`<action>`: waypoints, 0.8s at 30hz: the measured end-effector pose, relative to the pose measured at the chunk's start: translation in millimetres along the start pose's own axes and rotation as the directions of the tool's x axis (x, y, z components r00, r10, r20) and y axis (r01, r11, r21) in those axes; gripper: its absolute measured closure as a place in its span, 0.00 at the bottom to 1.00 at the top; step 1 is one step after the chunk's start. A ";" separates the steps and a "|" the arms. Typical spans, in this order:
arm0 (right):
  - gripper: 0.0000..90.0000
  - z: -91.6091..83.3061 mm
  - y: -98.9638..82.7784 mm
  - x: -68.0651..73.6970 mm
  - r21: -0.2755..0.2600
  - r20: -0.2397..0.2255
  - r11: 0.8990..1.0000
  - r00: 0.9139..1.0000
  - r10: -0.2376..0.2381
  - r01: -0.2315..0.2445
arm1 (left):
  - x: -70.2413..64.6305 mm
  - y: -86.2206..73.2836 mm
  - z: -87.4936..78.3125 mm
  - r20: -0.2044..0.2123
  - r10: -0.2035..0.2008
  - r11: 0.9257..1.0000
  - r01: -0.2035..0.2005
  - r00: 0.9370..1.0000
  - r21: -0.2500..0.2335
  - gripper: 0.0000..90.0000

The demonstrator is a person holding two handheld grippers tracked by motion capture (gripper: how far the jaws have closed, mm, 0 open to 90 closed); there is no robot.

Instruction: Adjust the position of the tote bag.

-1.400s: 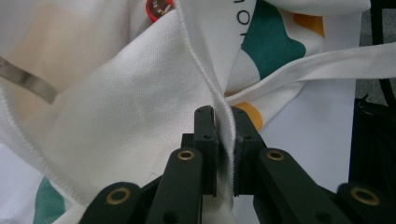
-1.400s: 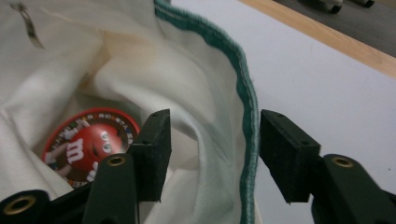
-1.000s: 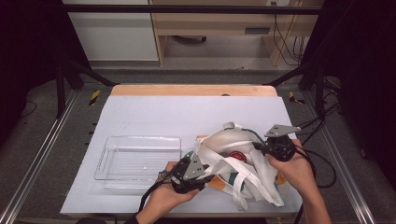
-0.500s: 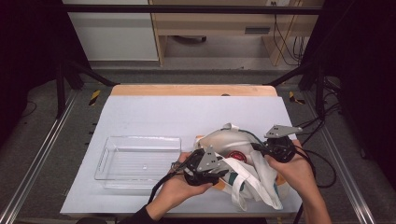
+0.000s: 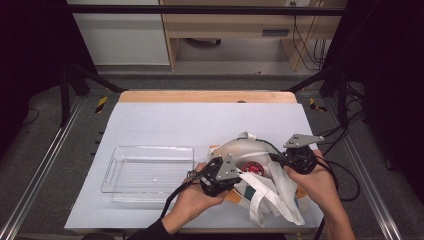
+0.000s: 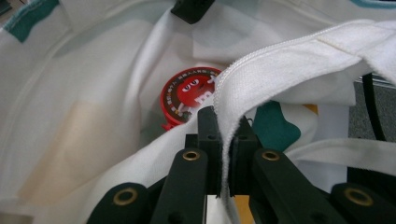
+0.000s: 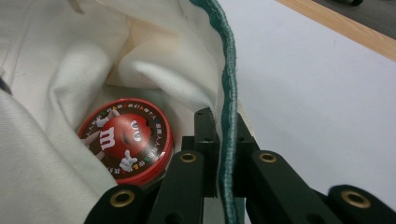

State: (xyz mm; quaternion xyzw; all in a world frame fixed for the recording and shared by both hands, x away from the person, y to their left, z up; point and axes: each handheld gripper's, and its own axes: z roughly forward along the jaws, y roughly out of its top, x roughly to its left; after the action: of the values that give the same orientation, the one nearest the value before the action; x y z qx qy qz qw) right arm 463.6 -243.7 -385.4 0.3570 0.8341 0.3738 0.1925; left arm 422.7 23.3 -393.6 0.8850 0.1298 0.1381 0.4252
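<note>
In the high view, one cloth bag [image 5: 260, 175] is held open between two grippers: the left gripper [image 5: 220, 175] at its near-left rim, the right gripper [image 5: 295, 160] at its far-right rim. One red tin [image 5: 253, 168] lies between them, nearer the left. One clear tray [image 5: 150, 172] sits left of the left gripper.

In the left gripper view, the jaws, just closed, are clamped on the bag's white edge [image 6: 233, 107]; the tin [image 6: 189, 95] is seen ahead, slightly left.

In the right gripper view, the jaws are pinched on the green-trimmed rim [image 7: 227, 116]; the tin [image 7: 126, 140] lies just left of them.
</note>
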 end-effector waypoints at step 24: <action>0.96 13.8 -15.1 -19.8 -0.049 0.077 0.990 0.987 0.139 -0.135 | -30.9 -43.6 -0.3 0.020 0.044 0.998 -0.045 0.999 0.033 0.97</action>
State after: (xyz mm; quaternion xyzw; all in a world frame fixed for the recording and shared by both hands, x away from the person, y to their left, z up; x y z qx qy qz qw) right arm 478.2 -258.6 -404.7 0.4237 0.7909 0.3898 0.2074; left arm 389.1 39.2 -431.9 0.8959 0.1083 0.1369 0.4086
